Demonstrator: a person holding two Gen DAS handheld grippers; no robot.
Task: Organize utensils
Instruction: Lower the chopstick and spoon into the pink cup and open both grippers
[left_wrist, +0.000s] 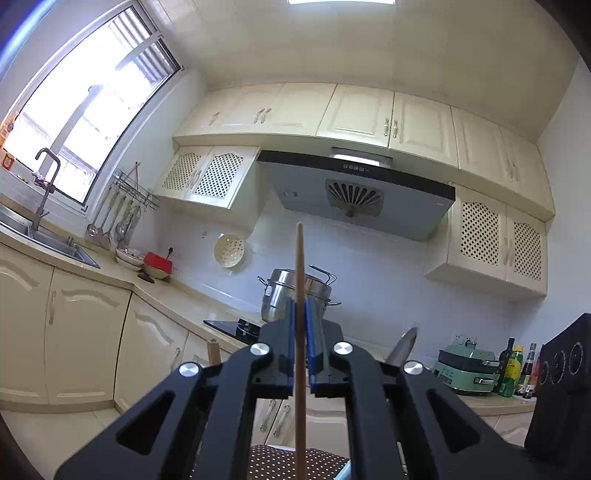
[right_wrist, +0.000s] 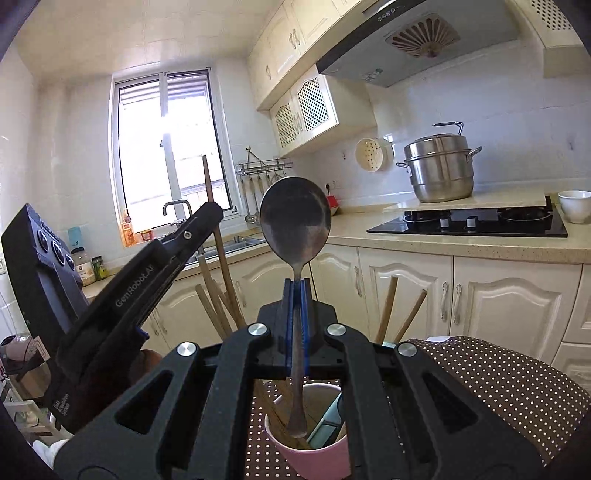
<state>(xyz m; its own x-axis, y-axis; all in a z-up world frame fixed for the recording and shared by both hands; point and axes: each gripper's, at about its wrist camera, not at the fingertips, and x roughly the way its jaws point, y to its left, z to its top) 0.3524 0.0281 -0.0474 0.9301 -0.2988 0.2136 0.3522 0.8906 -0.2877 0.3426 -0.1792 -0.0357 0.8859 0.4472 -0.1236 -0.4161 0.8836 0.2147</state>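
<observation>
On the left, the left gripper (left_wrist: 301, 325) tilts upward, its blue pads pinching an upright wooden chopstick (left_wrist: 300, 295). To the right, the right gripper (right_wrist: 296, 314) clamps a metal spoon (right_wrist: 295, 218), bowl up, handle tip inside the pink cup (right_wrist: 314, 454) just below.

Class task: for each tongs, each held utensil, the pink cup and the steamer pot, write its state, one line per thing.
Left tongs: shut on chopstick.
Right tongs: shut on spoon.
Chopstick: upright, gripped.
Spoon: upright, bowl up, handle end over cup.
Pink cup: upright, holding utensils.
Steamer pot: lidded.
</observation>
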